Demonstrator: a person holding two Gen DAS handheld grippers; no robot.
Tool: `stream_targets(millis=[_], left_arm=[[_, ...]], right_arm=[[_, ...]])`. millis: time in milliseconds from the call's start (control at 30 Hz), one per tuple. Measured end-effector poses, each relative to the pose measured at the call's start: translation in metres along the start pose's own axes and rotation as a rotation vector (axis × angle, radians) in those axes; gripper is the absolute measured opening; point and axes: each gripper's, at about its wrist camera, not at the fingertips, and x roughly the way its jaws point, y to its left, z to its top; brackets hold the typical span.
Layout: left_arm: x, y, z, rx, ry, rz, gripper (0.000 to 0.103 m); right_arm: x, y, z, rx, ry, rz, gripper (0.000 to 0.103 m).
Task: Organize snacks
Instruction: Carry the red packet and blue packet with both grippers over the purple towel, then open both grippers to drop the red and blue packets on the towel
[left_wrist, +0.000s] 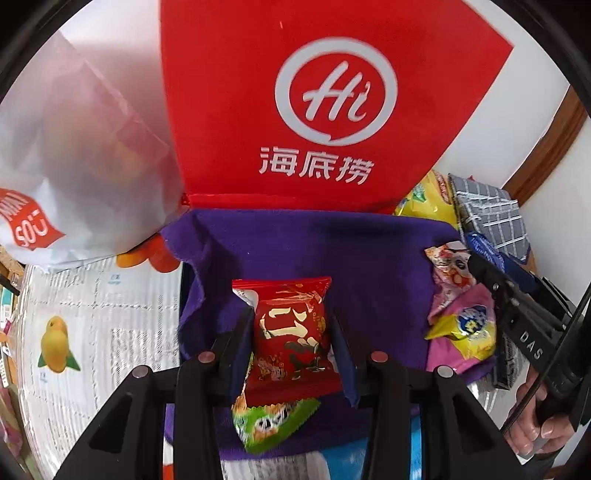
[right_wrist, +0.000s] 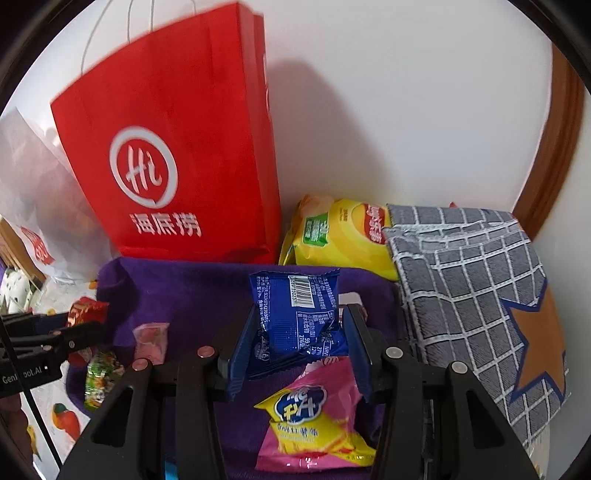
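Holding one packet apiece, both grippers sit over the purple cloth (right_wrist: 207, 291), so the sorting looks to be in mid-course rather than near its end. The left gripper (left_wrist: 291, 332) has its jaws pinching a red snack packet (left_wrist: 291, 332) by its sides, lifted above a green packet (left_wrist: 269, 424) that lies loose on the cloth beneath it. The right gripper (right_wrist: 299, 332) has its jaws closed on a blue snack packet (right_wrist: 299, 317), barcode side up, with a pink-and-yellow packet (right_wrist: 314, 417) lying just below and a small pink sweet wrapper (right_wrist: 149, 341) farther toward the left side of the cloth. Behind the cloth stands a red paper bag (right_wrist: 173, 155) against the wall, with a white plastic bag (left_wrist: 74, 147) to its left and a yellow bag of crisps (right_wrist: 343, 232) to its right, the crisps resting beside a grey checked cloth (right_wrist: 469, 280). Whether anything has already gone into the red bag cannot be told, since its opening is out of sight in both views. Judging from what lies about, at least three small packets wait on the cloth besides the two in hand, and the crisps are not visibly put away either, so most of the tidying appears to remain. Where the held packets are meant to go is not shown; the red bag seems the likeliest place.
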Motion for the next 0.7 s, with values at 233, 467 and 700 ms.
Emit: stream_targets(millis=[233, 467, 700], left_arm=[[0.025, 0.000, 0.004, -0.006, 0.034, -0.011, 0.039], [0.035, 0.000, 0.005, -0.009, 0.042, -0.025, 0.040], [0.030, 0.001, 0.005, -0.015, 0.048, -0.055, 0.041]], right_arm=[[0.030, 0.001, -0.010, -0.028, 0.074, 0.008, 0.048], [0.037, 0.004, -0.012, -0.050, 0.094, 0.015, 0.049], [0.029, 0.006, -0.010, -0.049, 0.098, 0.016, 0.066]])
